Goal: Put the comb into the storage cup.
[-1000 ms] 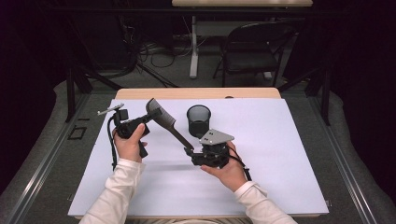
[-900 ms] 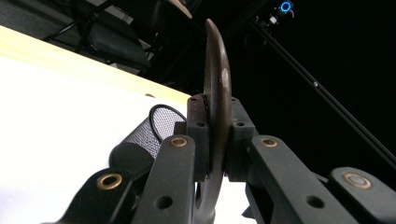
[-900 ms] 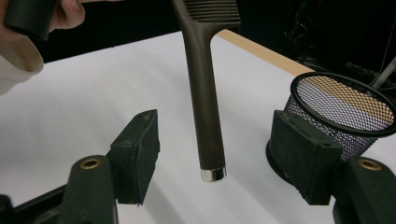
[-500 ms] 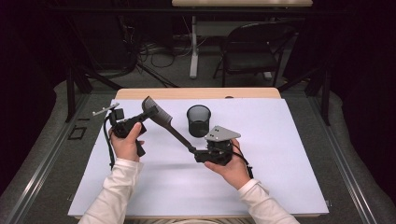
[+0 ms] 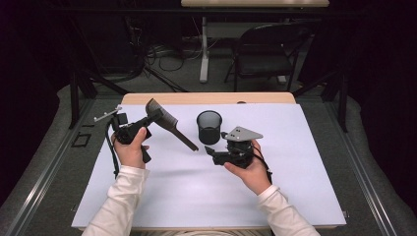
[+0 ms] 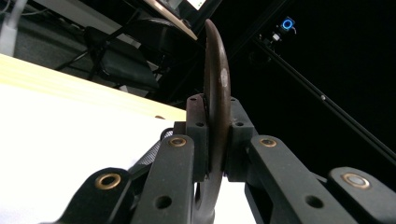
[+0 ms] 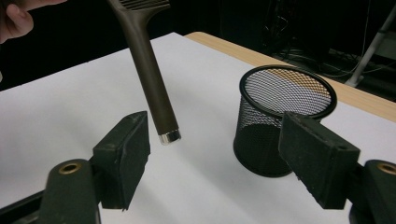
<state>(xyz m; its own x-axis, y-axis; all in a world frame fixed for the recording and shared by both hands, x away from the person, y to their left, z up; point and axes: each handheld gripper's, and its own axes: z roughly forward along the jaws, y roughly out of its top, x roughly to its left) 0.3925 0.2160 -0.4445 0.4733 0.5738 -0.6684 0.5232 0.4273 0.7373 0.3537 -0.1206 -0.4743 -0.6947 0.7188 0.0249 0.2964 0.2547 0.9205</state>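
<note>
Nearest me, the right gripper (image 5: 210,149) sits low over the table (image 5: 295,196), its fingers (image 7: 123,156) wide apart and just opened further, nothing between them. The comb (image 5: 169,124) handle's tip hangs just left of and beyond those fingers, its long axis slanting up and away leftward. Farther left, the left gripper (image 5: 156,116) is clamped on the comb's toothed end. The cup (image 5: 209,126) stands just beyond.

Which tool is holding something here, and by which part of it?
The left tool clamps the brown comb at its toothed head. The right tool, just opened, holds nothing; the handle end hangs free.
</note>
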